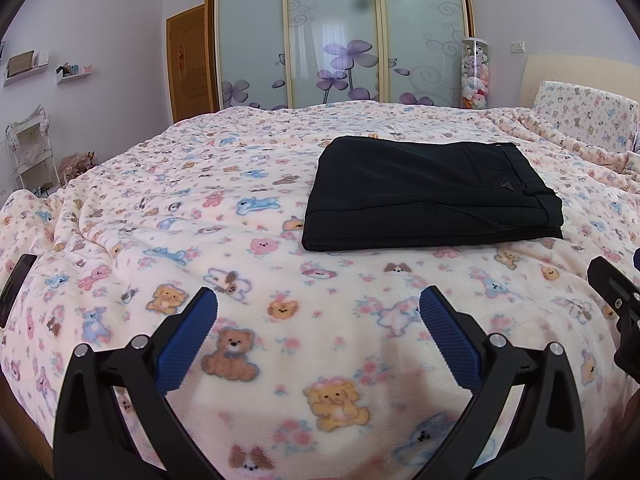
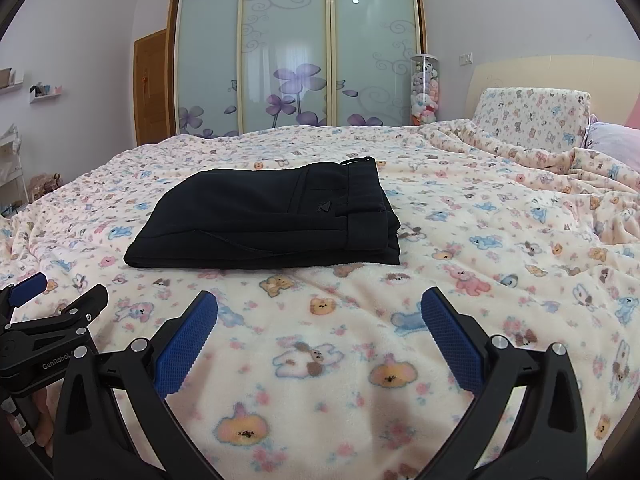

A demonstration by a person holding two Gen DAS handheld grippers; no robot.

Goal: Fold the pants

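Observation:
Black pants [image 1: 428, 194] lie folded into a flat rectangle on the bed, waistband at the right end; the right wrist view shows the same pants [image 2: 272, 222] ahead and left of centre. My left gripper [image 1: 318, 304] hovers over the blanket short of the pants, open, nothing between its blue pads. My right gripper [image 2: 319, 305] is also open and empty, held back from the pants. The left gripper's body [image 2: 48, 332] shows at the left edge of the right wrist view, and part of the right gripper [image 1: 616, 304] at the right edge of the left wrist view.
A pink fleece blanket [image 1: 200, 216] with teddy-bear print covers the bed. Pillows [image 2: 536, 118] and a headboard lie at the far right. Sliding wardrobe doors [image 1: 336, 36] and a clear tube of plush toys [image 1: 475, 74] stand behind. A phone [image 1: 16, 286] rests at the blanket's left edge.

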